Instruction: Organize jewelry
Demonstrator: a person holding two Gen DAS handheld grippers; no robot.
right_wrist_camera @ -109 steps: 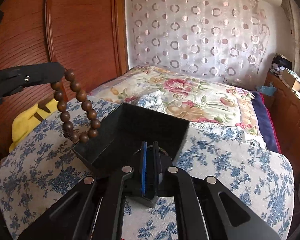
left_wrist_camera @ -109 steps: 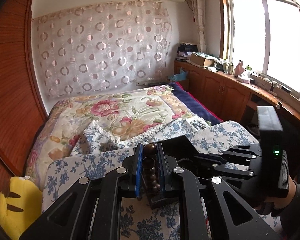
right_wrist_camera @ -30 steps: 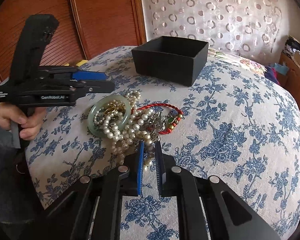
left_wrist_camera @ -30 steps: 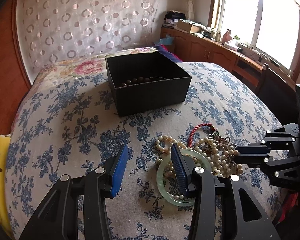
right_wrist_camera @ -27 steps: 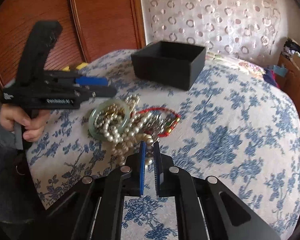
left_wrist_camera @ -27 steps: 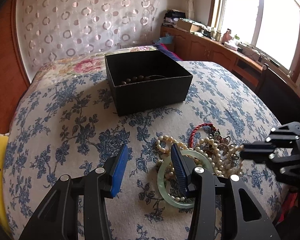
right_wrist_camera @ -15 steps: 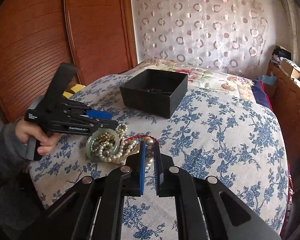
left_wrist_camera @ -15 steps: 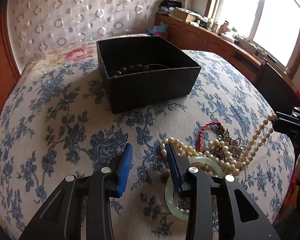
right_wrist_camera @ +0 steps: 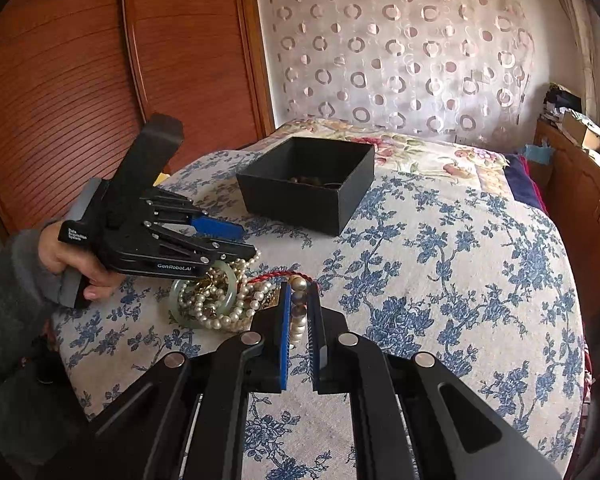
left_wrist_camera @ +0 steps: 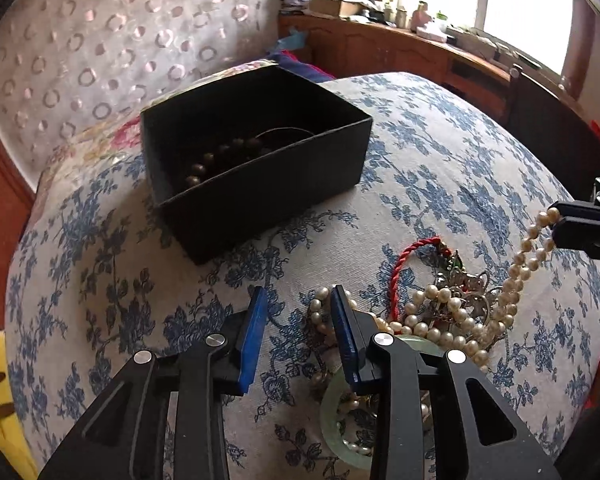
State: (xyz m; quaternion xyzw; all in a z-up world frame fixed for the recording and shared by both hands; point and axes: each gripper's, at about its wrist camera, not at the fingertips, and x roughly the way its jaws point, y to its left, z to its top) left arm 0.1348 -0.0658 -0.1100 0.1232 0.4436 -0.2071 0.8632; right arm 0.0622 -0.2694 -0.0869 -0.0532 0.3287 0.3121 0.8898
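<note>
1. Two grippers are at work over a tangled heap of jewelry on the blue-flowered bedspread [right_wrist_camera: 440, 264], near the black box [left_wrist_camera: 260, 184], which already holds a string of dark wooden beads [left_wrist_camera: 220, 156].
2. Right gripper [right_wrist_camera: 299, 316]: clenched on the pearl necklace [left_wrist_camera: 452, 320], a few pearls pinched between its blue pads. In the left wrist view the strand runs taut from the heap up to its tips at the right edge.
3. Left gripper [left_wrist_camera: 298, 320]: its jaws have just been closing but stand parted and grasp nothing; bare bedspread shows between them, with a loop of pearls and the green bangle [right_wrist_camera: 204, 296] just beside the right-hand finger.
4. Pearl necklace: light, limp and slippery. It hangs wherever it is pinched and will likely drag its neighbours, since it lies over the red cord bracelet [left_wrist_camera: 404, 256] and through the bangle. A grip on one or two beads can roll off; taking hold across the strand, with beads either side of the pads, looks safer.
5. Bangle: rigid, smooth and probably brittle. The rim is the place to take it, pads across the band, not the open middle. A drop onto the soft bedspread would likely be harmless.
6. Small metal trinkets [left_wrist_camera: 468, 284] are caught in the heap; their hooks may snag the strand, so a slow lift while the left gripper pins the bangle seems wise.
</note>
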